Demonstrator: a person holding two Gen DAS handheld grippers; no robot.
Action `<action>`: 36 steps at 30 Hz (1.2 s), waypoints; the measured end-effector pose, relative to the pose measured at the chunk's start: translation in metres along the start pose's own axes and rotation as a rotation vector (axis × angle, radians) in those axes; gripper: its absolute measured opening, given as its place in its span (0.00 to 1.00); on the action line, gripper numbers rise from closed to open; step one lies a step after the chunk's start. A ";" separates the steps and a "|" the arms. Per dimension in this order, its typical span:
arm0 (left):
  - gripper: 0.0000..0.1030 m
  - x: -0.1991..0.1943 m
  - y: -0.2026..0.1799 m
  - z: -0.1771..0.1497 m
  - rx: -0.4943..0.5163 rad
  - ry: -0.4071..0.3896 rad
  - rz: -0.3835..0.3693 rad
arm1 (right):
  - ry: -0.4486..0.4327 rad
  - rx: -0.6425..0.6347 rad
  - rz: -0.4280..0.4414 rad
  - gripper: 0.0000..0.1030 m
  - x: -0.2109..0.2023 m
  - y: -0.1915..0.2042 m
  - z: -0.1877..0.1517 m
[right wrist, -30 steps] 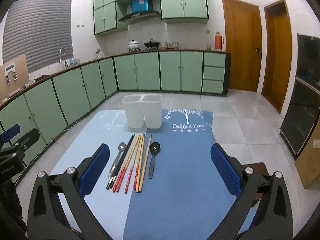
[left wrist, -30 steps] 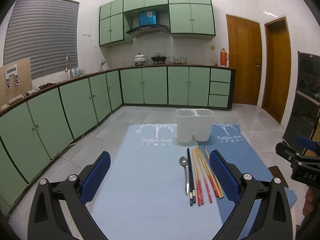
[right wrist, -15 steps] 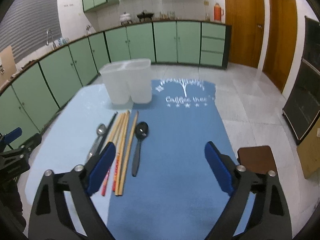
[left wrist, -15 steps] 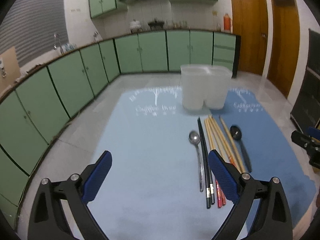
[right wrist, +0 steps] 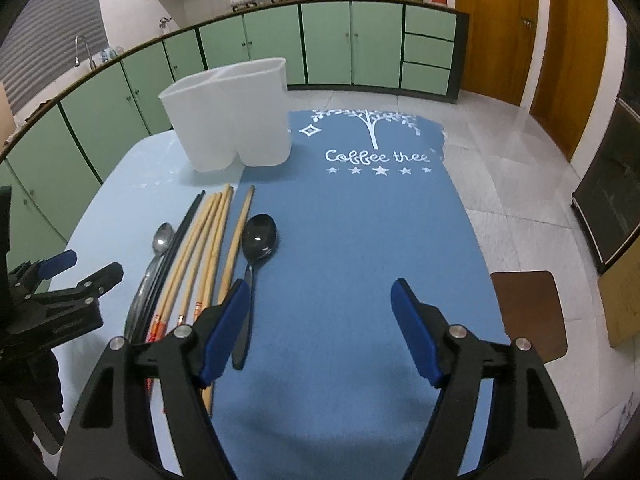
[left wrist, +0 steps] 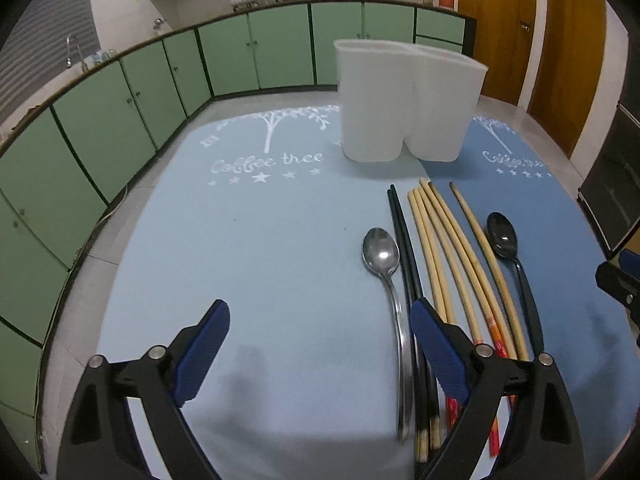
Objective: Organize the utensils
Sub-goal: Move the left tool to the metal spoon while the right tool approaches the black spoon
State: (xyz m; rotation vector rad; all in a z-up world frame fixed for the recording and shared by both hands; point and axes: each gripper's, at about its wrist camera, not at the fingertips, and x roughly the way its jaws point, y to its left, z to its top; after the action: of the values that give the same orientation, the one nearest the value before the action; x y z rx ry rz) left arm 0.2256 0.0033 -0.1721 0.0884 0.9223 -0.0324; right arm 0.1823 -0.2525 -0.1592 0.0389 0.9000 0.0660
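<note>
1. Left wrist view: the left gripper (left wrist: 320,344) is seen spread wide and empty at the bottom of the frame, low over the light blue mat (left wrist: 248,240).
2. A steel spoon (left wrist: 390,300) lies just inside its right finger (left wrist: 438,354), with black chopsticks (left wrist: 406,248) and wooden chopsticks (left wrist: 444,260) partly under that finger.
3. Every handle runs lengthwise, from the frame's bottom up toward the white holder (left wrist: 404,100) at upper centre.
4. Right wrist view: the right gripper (right wrist: 320,328) is likewise held wide and empty; a black spoon (right wrist: 256,248) lies beside its left finger (right wrist: 224,328).
5. The steel spoon is judged nearest the left gripper, so closing across its handle would follow.
</note>
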 end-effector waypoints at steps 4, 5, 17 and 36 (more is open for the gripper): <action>0.86 0.018 -0.003 0.009 0.013 0.019 0.000 | 0.018 0.004 0.000 0.69 0.011 -0.001 0.002; 0.86 0.020 -0.003 0.010 0.012 0.023 -0.003 | 0.020 0.004 0.000 0.69 0.014 -0.001 0.003; 0.84 0.049 -0.008 0.018 0.027 0.061 -0.005 | 0.031 -0.013 0.006 0.69 0.032 0.008 0.012; 0.84 0.063 -0.003 0.028 0.036 0.061 -0.023 | 0.121 -0.067 0.018 0.62 0.078 0.036 0.028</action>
State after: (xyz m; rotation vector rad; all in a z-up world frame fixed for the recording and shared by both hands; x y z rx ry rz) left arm 0.2861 -0.0012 -0.2059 0.1123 0.9837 -0.0681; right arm 0.2513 -0.2106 -0.2003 -0.0197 1.0178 0.1158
